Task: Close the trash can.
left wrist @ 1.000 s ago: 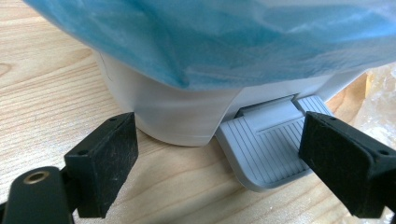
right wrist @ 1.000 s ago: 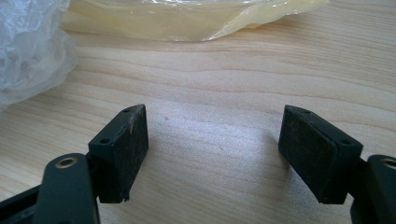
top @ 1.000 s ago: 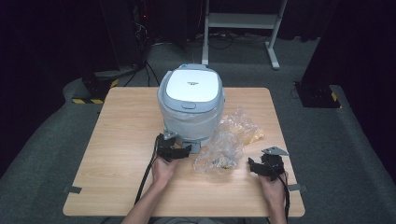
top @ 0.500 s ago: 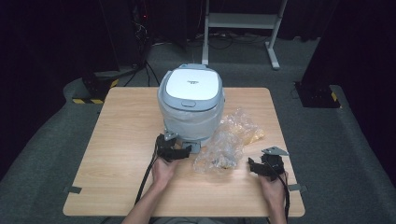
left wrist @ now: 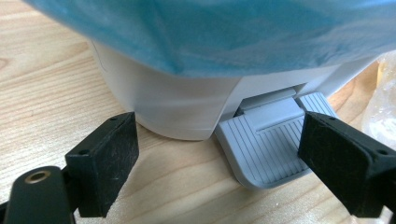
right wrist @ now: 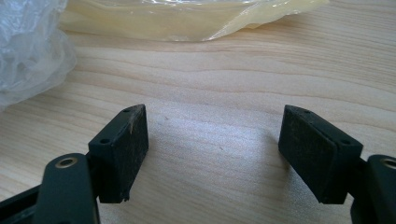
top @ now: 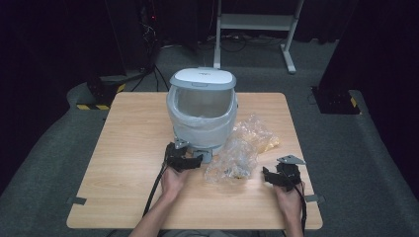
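Note:
A white pedal bin (top: 201, 121) stands mid-table with its lid (top: 202, 77) raised, and a pale liner shows inside. My left gripper (top: 191, 161) sits at the bin's foot, open. In the left gripper view its jaws (left wrist: 219, 140) straddle the bin base (left wrist: 177, 107) and the grey ribbed pedal (left wrist: 266, 144), with one jaw over the pedal's right side. The liner's blue edge (left wrist: 233, 32) hangs above. My right gripper (top: 269, 177) rests open on the table, right of the crumpled clear plastic bags (top: 242, 148). Bare wood lies between its jaws (right wrist: 215, 140).
A clear bag (right wrist: 28, 51) and a yellowish bag (right wrist: 187, 18) lie just ahead of the right gripper. The wooden table (top: 128, 148) has free room at its left. A black cable (top: 155, 185) trails from the left gripper toward the front edge.
The bin's lid has swung up from shut to open. Both grippers and hands stay nearly where they were.

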Demonstrator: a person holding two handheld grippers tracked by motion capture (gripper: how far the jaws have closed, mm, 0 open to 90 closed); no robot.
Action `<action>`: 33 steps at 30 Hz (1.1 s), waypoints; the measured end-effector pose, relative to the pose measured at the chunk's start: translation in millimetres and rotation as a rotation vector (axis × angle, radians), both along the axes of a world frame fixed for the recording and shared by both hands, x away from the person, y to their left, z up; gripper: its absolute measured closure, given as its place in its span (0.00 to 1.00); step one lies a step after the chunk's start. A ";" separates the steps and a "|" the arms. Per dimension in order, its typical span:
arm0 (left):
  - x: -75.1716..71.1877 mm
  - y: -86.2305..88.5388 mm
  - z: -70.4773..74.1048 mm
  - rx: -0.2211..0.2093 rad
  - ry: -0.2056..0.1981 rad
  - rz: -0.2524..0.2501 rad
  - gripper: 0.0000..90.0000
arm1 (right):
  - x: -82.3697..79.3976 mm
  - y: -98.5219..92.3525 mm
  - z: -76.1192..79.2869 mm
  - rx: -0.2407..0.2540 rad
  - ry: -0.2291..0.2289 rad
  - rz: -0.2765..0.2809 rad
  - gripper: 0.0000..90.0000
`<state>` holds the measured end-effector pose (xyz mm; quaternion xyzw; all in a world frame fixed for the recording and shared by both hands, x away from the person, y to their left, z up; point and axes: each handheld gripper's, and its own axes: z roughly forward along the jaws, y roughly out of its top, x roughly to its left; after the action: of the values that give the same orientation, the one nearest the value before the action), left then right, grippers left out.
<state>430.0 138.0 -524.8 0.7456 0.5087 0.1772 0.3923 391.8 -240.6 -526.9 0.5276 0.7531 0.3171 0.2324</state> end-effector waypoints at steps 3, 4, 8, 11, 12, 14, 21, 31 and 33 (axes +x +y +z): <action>0.1 -0.8 -0.6 0.015 -0.001 -0.003 0.14 | 0.0 0.0 0.0 0.000 0.000 0.000 0.27; 0.2 -0.9 -1.1 0.017 -0.001 -0.002 0.14 | 0.0 0.0 0.0 0.000 0.000 0.000 0.27; 0.9 -1.0 -3.8 0.019 0.008 -0.003 0.14 | 0.1 -0.1 0.0 0.001 0.001 0.000 0.27; 1.3 -1.0 -4.3 0.013 0.008 -0.004 0.14 | 0.2 -0.1 0.0 0.001 0.001 0.000 0.27; 1.4 -0.9 -4.3 0.013 0.008 -0.005 0.14 | 0.2 -0.2 0.0 0.002 0.002 0.000 0.27; 1.4 -0.9 -4.3 0.013 0.008 -0.004 0.14 | 0.5 -0.3 0.0 0.002 0.001 0.003 0.26; 1.0 -1.1 -4.3 0.011 0.008 -0.003 0.14 | 4.1 -2.6 2.8 0.008 0.028 -0.001 0.28; 0.1 -1.9 -4.0 0.019 0.002 -0.001 0.14 | 15.6 -12.4 14.8 0.142 0.026 -0.052 0.28; 0.2 -1.9 -4.1 0.017 0.002 -0.001 0.14 | 19.8 -10.3 19.0 0.141 0.029 -0.043 0.28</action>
<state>430.2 136.1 -528.9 0.7494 0.5071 0.1808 0.3854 411.6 -251.0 -507.9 0.5632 0.7208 0.3564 0.1903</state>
